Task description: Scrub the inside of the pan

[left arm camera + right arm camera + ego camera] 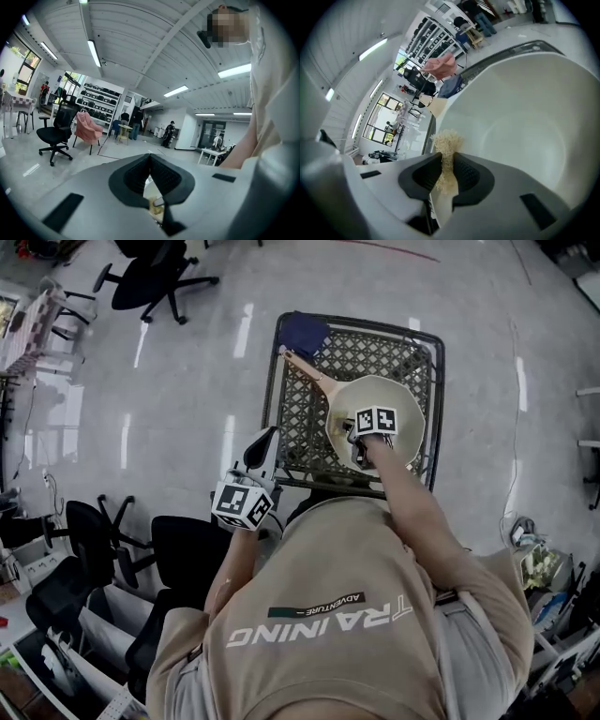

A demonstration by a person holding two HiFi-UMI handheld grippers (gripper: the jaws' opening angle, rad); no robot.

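A cream pan (405, 397) with a wooden handle (309, 371) lies on a black metal mesh table (305, 432). My right gripper (360, 454) reaches down into the pan, under its marker cube. In the right gripper view that gripper (446, 161) is shut on a beige fibrous scrubber (447, 143), whose tuft sticks out over the pan's pale inner wall (525, 126). My left gripper (263, 442) hangs off the table's near left corner, away from the pan. Its jaws (150, 159) meet at the tips with nothing between them and point out into the room.
A dark blue cloth (305, 332) lies at the table's far left corner, by the handle's end. Black office chairs stand on the floor at far left (155, 277) and near left (94, 540). A black chair (55, 133), a pink-draped chair (88, 129) and distant people show in the left gripper view.
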